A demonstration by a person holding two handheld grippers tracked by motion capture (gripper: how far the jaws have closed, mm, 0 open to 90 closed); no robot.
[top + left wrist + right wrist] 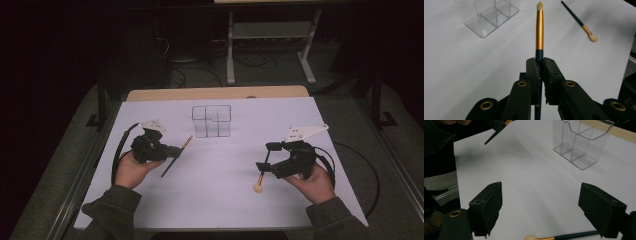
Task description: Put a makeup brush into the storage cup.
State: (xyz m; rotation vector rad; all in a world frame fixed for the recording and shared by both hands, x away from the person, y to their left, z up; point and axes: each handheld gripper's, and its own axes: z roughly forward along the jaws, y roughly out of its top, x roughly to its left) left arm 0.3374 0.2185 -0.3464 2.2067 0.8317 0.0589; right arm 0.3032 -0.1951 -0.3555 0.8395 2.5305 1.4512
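My left gripper (176, 150) is shut on the dark handle of a makeup brush (181, 151), held above the left half of the white sheet. In the left gripper view its jaws (540, 63) clamp the handle, and the gold ferrule and pale tip (539, 30) point away from me. A second brush (260, 179) lies on the sheet at the right, pale tip toward me. My right gripper (266, 156) stands open just above it. In the right gripper view this brush (564, 236) lies low between the wide-apart jaws (541, 192), which do not touch it.
A clear plastic organiser (212, 121) with several compartments stands upright at the back middle of the white sheet (215, 200). A strip of wooden table edge (215, 93) runs behind it. A metal stand (270, 45) and cables sit on the dark floor beyond.
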